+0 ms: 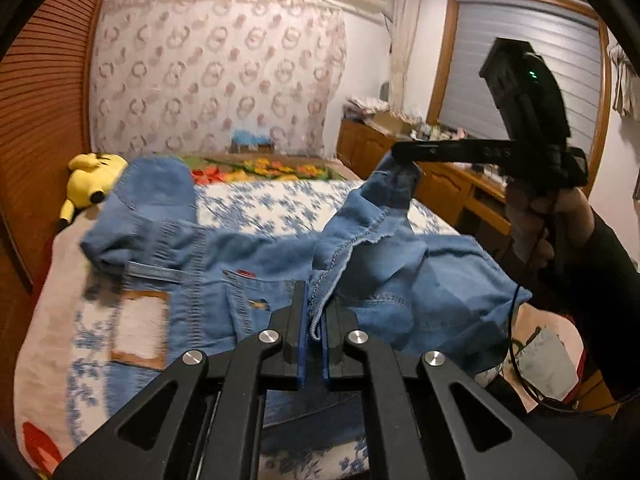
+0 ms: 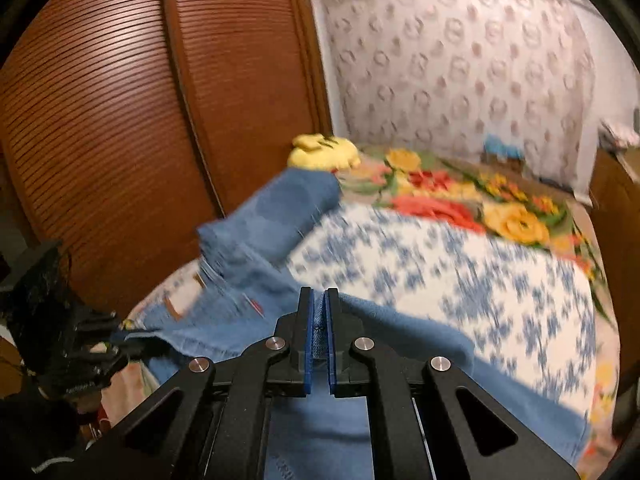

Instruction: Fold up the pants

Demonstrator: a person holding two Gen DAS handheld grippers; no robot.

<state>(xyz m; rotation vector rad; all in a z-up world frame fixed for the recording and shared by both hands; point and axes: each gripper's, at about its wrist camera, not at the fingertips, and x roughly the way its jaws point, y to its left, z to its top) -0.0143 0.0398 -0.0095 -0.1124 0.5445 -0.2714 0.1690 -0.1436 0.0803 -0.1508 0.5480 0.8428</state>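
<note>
Blue denim pants (image 1: 224, 248) lie crumpled across the bed, with a back pocket and a leather waist patch facing up. My left gripper (image 1: 316, 312) is shut on a stitched edge of the denim, low in the left wrist view. To its upper right, my right gripper (image 1: 404, 156) pinches another part of the cloth and holds it above the bed. In the right wrist view the right gripper (image 2: 319, 312) is shut on a fold of the pants (image 2: 256, 216). The left gripper (image 2: 124, 338) appears at that view's left edge with denim in its tips.
A blue-and-white flowered bedcover (image 1: 260, 204) lies under the pants, with a bright floral blanket (image 1: 260, 168) behind it. A yellow plush toy (image 1: 90, 180) rests beside the slatted wooden wardrobe (image 1: 36, 120). A wooden dresser (image 1: 440, 184) lines the right side. A person's hand (image 1: 536, 216) holds the right gripper.
</note>
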